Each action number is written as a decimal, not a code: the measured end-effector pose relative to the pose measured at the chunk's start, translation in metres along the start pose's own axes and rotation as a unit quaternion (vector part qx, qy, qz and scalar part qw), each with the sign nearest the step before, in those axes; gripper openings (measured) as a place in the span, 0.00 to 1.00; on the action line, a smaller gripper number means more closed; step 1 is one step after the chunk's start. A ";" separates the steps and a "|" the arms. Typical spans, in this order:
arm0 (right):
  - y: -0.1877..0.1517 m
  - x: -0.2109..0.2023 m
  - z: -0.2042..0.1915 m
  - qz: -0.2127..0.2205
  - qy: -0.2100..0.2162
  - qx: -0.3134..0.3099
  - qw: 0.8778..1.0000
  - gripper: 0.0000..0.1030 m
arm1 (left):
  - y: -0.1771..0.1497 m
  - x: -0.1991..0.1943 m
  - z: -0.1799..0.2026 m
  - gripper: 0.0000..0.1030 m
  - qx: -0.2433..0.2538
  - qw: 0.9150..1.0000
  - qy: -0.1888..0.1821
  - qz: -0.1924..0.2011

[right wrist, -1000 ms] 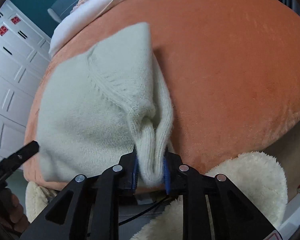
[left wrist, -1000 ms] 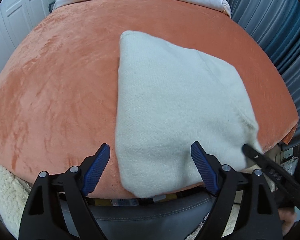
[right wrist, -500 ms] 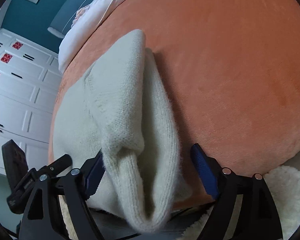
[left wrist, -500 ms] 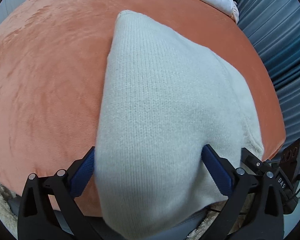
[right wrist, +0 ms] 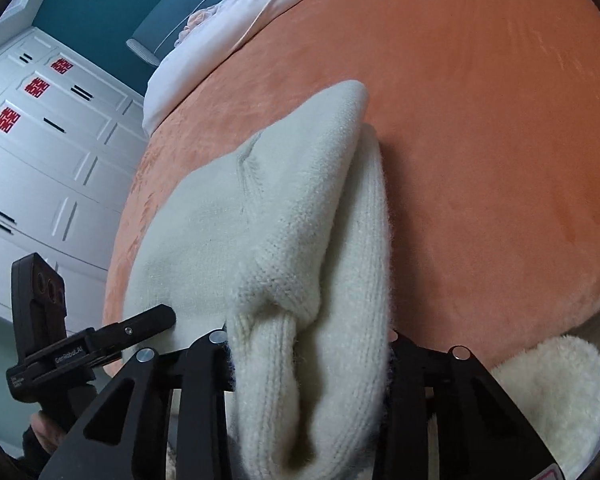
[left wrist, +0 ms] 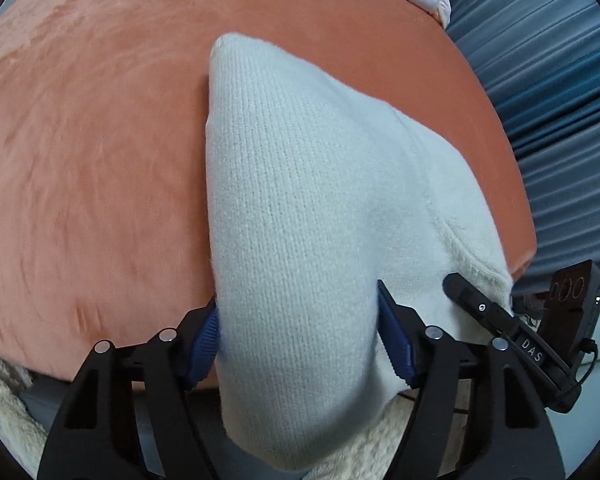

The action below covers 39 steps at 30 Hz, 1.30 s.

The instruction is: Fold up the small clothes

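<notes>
A cream knitted sweater (left wrist: 320,200) lies folded on the orange velvet bed cover (left wrist: 100,160). My left gripper (left wrist: 300,332) straddles its near left part. Its jaws are closing, and the cloth bulges up between the blue pads (left wrist: 204,344), which touch it on both sides. In the right wrist view the sweater (right wrist: 280,220) shows a bunched right edge with a ribbed cuff (right wrist: 268,344). My right gripper (right wrist: 308,356) is closing on that bunch, its pads buried in the knit. Each view catches the other gripper's finger at the side.
White bedding (right wrist: 220,40) lies at the far end of the bed. Blue curtains (left wrist: 560,100) hang on the right and white wardrobe doors (right wrist: 40,140) stand on the left. A fluffy cream fleece (right wrist: 552,392) sits below the bed's near edge.
The right gripper let go of the cuff, opened wide, pushed further over the bunched edge and has narrowed again. The left gripper moved onto the sweater's near edge and its jaws have drawn in.
</notes>
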State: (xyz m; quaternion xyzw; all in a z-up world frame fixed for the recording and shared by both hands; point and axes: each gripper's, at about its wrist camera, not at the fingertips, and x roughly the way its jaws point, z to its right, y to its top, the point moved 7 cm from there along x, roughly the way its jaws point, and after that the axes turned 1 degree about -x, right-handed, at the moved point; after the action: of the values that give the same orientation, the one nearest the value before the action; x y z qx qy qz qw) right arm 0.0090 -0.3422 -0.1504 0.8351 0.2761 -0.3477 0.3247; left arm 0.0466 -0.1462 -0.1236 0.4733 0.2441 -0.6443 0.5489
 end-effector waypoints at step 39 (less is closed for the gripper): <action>-0.027 0.029 -0.143 0.048 -0.053 -0.135 0.988 0.38 | 0.021 -0.140 -0.175 0.68 -0.064 0.980 0.060 0.179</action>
State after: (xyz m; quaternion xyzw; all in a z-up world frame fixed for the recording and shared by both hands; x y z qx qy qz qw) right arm 0.0652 -0.2137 -0.1035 0.7765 0.2625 -0.3352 0.4646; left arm 0.1189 0.0602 -0.0721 0.5115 0.2284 -0.4887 0.6688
